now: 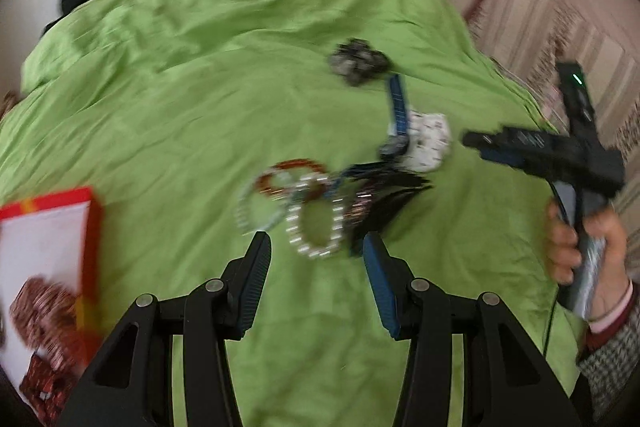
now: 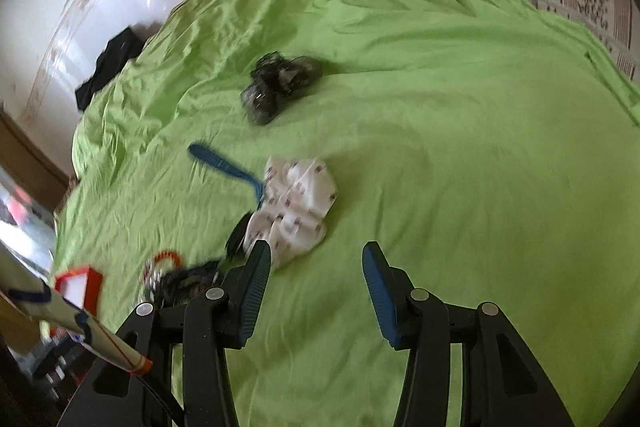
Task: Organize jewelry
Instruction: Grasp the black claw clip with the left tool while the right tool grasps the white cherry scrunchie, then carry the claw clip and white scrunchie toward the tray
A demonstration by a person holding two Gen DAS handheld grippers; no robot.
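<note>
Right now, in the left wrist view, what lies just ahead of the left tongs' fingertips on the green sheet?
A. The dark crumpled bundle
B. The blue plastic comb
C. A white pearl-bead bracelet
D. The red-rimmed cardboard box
C: the white pearl-bead bracelet lies on the green sheet just beyond the open, empty left tongs; the other three things sit farther off.
</note>
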